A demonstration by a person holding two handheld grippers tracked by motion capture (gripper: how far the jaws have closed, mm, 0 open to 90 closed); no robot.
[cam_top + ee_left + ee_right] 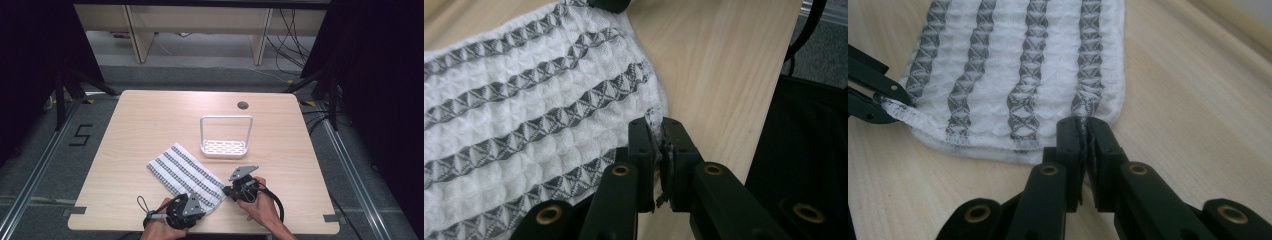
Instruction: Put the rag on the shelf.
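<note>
Jaws of both grippers [658, 131] [1085, 131] pinch the towel's [185, 172] near corners — flat.

Left tongs [657, 131] pinching striped towel [524, 115] corner, wooden table [719, 65] edge

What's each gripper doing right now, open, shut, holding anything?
Left gripper: shut on a near corner of the striped towel.
Right gripper: shut on the towel's other near corner.

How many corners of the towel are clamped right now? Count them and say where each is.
2. The left gripper is shut on the towel at one near corner; the right gripper is shut on the other near corner. The two far corners lie free on the table.
</note>
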